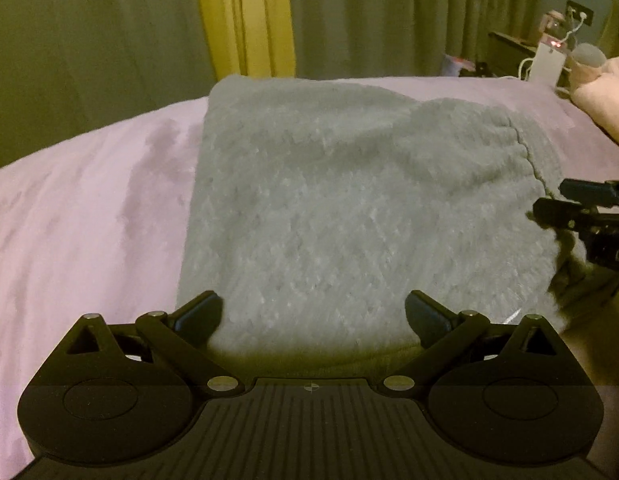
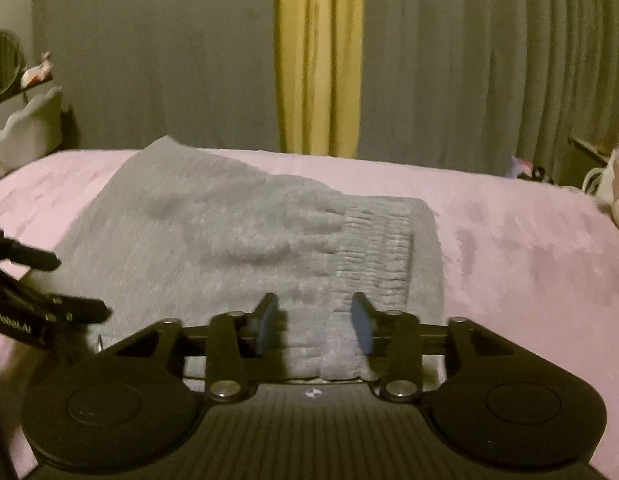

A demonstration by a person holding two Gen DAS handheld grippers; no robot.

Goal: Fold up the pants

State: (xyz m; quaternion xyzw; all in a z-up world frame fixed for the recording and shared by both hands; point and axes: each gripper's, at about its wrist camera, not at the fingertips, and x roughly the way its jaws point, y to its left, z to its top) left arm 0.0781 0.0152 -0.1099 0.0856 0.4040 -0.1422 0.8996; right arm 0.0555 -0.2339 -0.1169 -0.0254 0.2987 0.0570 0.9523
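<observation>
The right gripper [image 2: 314, 322] hangs over the near edge of the folded grey fleece pants [image 2: 213, 248] on the pink bed [image 2: 529, 248], jaws parted with fabric near the ribbed waistband [image 2: 375, 256] between them, while the left gripper [image 2: 75, 286] enters at the left edge, before grey curtains [image 2: 469, 60].

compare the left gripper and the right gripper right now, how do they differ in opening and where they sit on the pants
The left gripper is spread wide; the right gripper stands narrower, though also open. The left gripper sits over plain fleece of the grey pants; the right gripper straddles the ribbed waistband. Neither pinches cloth, and both have blue pads.
</observation>
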